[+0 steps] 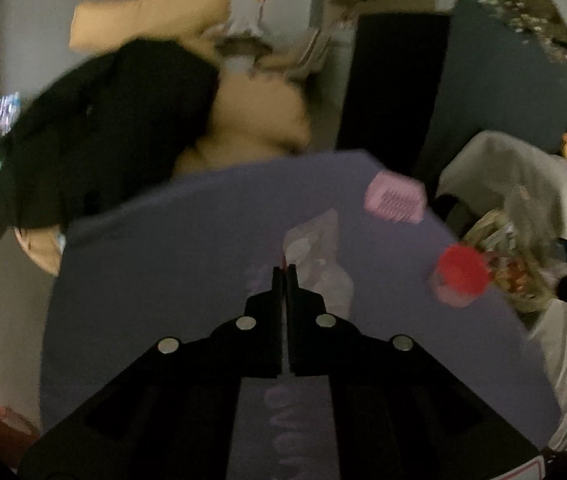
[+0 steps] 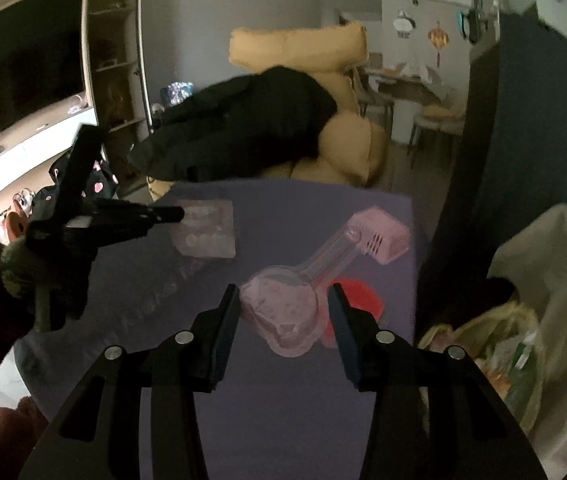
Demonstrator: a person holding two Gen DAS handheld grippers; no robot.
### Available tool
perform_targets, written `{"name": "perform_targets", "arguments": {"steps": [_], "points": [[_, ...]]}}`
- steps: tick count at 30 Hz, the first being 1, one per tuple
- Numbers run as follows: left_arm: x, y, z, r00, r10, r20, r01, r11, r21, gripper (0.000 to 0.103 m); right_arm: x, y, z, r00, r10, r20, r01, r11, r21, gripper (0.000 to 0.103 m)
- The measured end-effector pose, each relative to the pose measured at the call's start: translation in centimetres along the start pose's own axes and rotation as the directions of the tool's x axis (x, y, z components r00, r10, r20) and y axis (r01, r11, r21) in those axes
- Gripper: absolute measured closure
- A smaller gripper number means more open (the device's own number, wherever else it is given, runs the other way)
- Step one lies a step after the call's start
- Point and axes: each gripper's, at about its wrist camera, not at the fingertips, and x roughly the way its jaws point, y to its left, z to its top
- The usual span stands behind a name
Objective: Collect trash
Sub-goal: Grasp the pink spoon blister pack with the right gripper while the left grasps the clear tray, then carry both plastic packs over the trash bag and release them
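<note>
Wrapper (image 2: 206,233) is looking crinkly, light and slippery; left claw (image 2: 179,213) is pinching its edge, jaws closed. Right claw (image 2: 285,300) is sitting half-wide around clear plastic container (image 2: 283,308), which is stiff and featherweight.

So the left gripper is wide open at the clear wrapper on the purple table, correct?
Not open. The left gripper is shut, its tips pinching the clear wrapper on the purple table. The left wrist view shows it.
</note>
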Motion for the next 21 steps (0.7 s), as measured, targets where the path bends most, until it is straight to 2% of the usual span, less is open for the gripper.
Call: {"name": "perform_targets", "arguments": {"steps": [7, 12, 16, 21], "points": [[-6.4, -5.3, 3.4, 0.989, 0.004, 0.148, -0.018, 0.996, 0.092, 0.102, -4.0, -0.9, 2.3, 0.994, -0.034, 0.100, 0.040, 0.997, -0.060, 0.060], [-9.4, -8.0, 4.8, 0.976, 0.008, 0.217, -0.026, 0.996, 0.082, 0.102, -6.5, -2.1, 3.0, 0.987, -0.053, 0.154, 0.065, 0.995, -0.080, 0.060], [-10.4, -9.6, 5.2, 0.971, 0.002, 0.238, -0.019, 0.997, 0.069, 0.102, -8.1, -3.5, 2.9, 0.982, -0.063, 0.179, 0.075, 0.996, -0.058, 0.060], [-10.0, -12.2, 5.4, 0.973, -0.046, 0.227, 0.027, 0.996, 0.084, 0.102, -10.2, -5.1, 2.1, 0.973, -0.104, 0.205, 0.114, 0.993, -0.035, 0.060]]}}
